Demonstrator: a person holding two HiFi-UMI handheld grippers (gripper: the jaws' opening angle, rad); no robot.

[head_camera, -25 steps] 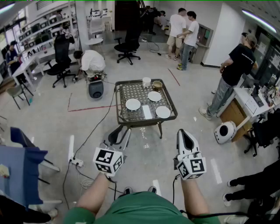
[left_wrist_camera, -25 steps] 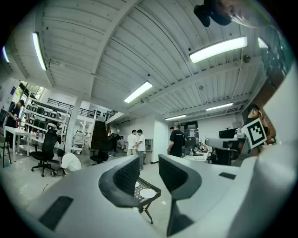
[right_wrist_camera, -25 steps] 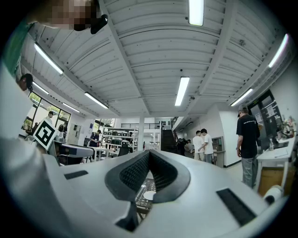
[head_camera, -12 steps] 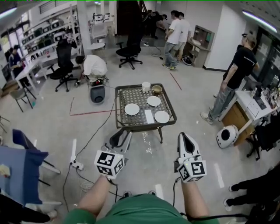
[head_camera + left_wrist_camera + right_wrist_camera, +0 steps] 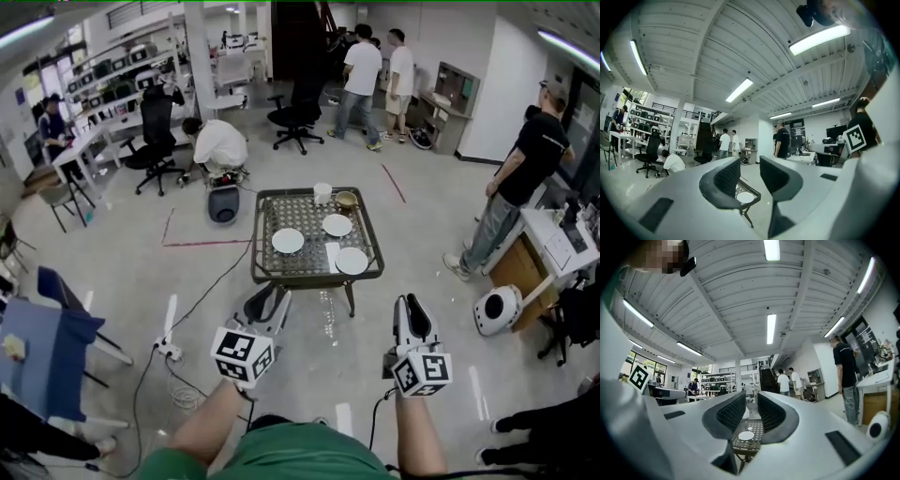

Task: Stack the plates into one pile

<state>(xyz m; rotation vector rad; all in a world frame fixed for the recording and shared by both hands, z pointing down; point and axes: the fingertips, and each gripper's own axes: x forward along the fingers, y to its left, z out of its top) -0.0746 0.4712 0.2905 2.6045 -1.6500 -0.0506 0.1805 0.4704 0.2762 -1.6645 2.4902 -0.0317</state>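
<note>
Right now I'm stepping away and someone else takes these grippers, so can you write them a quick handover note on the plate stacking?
Left gripper: open, empty, held out short of the table.
Right gripper: jaws have just been opening, nothing between them, also short of the table.
Things: three round white plates lie apart on the low, square, dark-framed table: the left plate, the back plate and the front right plate. A white cup and a tan bowl stand at the far edge.
Done: nothing stacked.
Left: reach the table and pile all three plates.
</note>
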